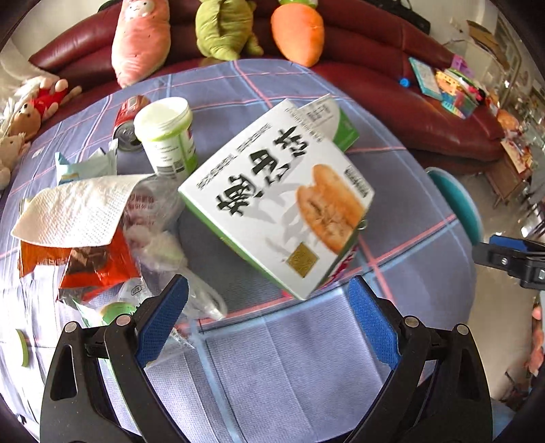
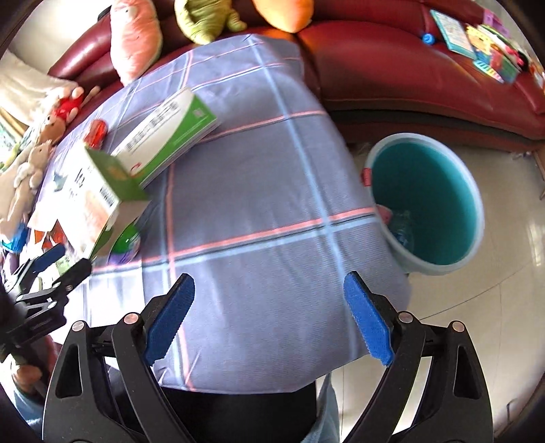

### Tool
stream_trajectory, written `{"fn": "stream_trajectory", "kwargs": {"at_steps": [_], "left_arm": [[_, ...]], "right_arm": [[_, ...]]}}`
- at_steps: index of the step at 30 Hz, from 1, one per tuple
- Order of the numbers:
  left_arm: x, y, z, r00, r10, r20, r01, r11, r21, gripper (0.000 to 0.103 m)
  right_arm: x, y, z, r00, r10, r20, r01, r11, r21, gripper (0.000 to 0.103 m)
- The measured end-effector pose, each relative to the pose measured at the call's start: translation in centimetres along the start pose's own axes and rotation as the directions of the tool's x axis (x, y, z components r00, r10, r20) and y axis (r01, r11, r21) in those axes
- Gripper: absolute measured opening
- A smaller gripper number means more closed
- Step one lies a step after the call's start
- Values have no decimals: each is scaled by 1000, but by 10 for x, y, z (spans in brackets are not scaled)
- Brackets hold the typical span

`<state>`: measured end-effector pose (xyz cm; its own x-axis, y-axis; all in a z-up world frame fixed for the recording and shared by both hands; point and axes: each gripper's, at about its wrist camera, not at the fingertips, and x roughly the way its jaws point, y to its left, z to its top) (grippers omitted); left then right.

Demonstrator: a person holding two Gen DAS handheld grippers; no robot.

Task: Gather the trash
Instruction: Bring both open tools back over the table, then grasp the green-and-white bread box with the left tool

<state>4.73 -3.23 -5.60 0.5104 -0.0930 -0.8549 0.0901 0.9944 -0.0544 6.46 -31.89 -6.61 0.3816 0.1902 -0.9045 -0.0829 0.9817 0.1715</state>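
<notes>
A few scraps lie in the round teal plastic bucket (image 2: 425, 204) beside the table, but the white-and-green cardboard box (image 1: 279, 204), paper towel and wrappers remain there, both grippers spread empty.

Dark red leather sofa (image 2: 425, 78) behind the checked-cloth counter (image 2: 259, 191); glossy pale tiled floor (image 2: 504, 306), bright daylight.

A dark red leather sofa (image 1: 391, 81) curves across the top of the frame. Three plush toys lean on it: a pink one (image 1: 141, 41) at upper left, a green one (image 1: 224, 29) in the middle, an orange carrot (image 1: 298, 34) beside it. Small stuffed bears (image 1: 30, 112) sit at far left. Colourful picture books (image 1: 442, 85) lie at upper right.
</notes>
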Motion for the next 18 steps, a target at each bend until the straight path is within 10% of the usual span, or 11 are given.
{"fn": "stream_trajectory", "kwargs": {"at_steps": [18], "left_arm": [[6, 15, -2, 993, 60, 100, -52, 995, -80, 96]], "right_arm": [[25, 13, 6, 998, 2, -56, -3, 1000, -9, 85]]}}
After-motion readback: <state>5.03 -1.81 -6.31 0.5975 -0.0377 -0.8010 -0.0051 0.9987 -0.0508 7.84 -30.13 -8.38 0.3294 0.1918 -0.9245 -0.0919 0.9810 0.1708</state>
